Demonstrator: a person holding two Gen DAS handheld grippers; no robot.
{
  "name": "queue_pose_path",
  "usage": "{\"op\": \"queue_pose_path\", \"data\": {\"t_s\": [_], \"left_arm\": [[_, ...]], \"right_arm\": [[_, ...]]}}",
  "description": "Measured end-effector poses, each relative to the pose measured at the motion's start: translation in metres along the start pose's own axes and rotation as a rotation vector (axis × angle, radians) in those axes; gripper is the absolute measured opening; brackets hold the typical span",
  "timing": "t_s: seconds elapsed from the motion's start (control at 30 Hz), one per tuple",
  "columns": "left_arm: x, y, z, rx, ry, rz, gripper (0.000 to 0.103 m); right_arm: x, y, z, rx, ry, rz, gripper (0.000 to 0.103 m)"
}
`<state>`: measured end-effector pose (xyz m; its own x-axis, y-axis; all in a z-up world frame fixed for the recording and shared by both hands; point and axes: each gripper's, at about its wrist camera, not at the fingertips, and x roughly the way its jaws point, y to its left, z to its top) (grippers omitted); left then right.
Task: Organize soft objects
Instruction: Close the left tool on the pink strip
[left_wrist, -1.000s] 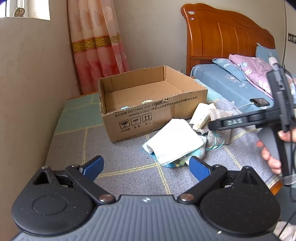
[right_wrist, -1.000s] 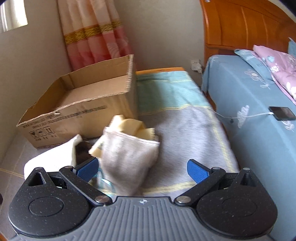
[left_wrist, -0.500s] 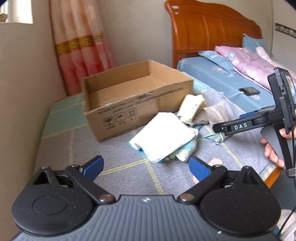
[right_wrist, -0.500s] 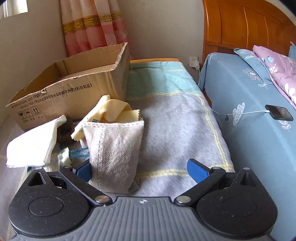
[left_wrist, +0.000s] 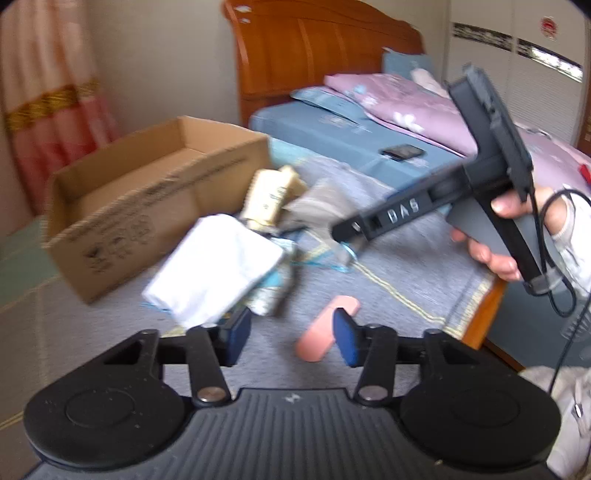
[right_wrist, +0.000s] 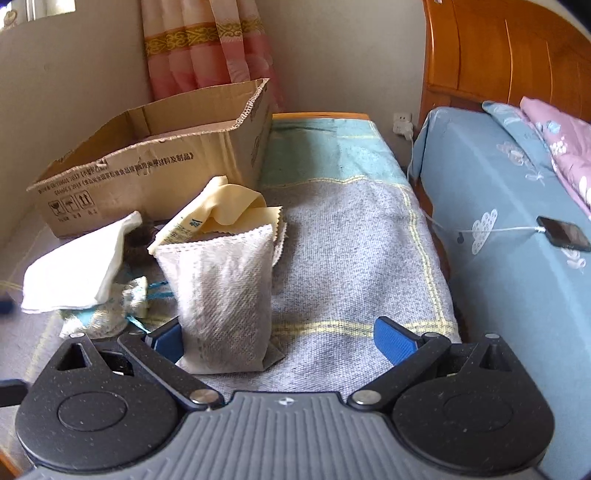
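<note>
A: Left gripper (left_wrist: 291, 339)?
B: Jaws closing, nothing between; pink oblong soft pad (left_wrist: 327, 329) just beyond its right finger.
A: Right gripper (right_wrist: 284, 338)?
B: Wide open; grey mesh fabric pouch (right_wrist: 221, 295) against left finger, near blanket's front edge.

Home bedroom: carved orange wooden headboard (right_wrist: 517, 51), blue floral bedsheet (right_wrist: 498, 236), pink patterned curtain (right_wrist: 207, 48), wall socket (right_wrist: 403, 123).
</note>
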<state>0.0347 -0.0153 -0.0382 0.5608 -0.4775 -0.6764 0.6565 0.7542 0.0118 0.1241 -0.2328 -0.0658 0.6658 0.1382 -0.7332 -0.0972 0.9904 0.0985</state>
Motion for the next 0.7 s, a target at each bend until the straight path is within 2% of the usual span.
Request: {"op": "queue_pose_path", "data": {"t_s": [0.13,0.23,0.37,0.47,0.57,0.63,0.7], "left_arm": [[0.010,-0.011,0.003,0.076,0.016,-0.072,0.047],[0.022,-0.015,0.004,0.113,0.050,-0.099,0.047],[0.038,-0.014,0.007,0.113,0.109,-0.140,0.046],[0.035,-0.017,0.007,0.128,0.130,-0.183,0.045],[0.031,-0.021,0.007,0.173,0.152,-0.188,0.046],[0.032,-0.020,0.008,0.173,0.159,-0.186,0.043],[0.034,-0.019,0.010,0.181,0.162,-0.185,0.034]], "right_arm": [[-0.014,0.001,-0.002,-0.001,-0.048,0.042,0.103],[-0.021,-0.001,-0.003,0.013,-0.066,0.054,0.103],[-0.028,-0.003,-0.003,0.043,-0.084,0.074,0.103],[-0.031,-0.004,-0.004,0.041,-0.090,0.081,0.103],[-0.030,-0.003,-0.006,0.021,-0.086,0.068,0.103],[-0.029,-0.003,-0.008,0.006,-0.080,0.057,0.103],[-0.027,-0.005,-0.009,-0.001,-0.070,0.046,0.103]]}}
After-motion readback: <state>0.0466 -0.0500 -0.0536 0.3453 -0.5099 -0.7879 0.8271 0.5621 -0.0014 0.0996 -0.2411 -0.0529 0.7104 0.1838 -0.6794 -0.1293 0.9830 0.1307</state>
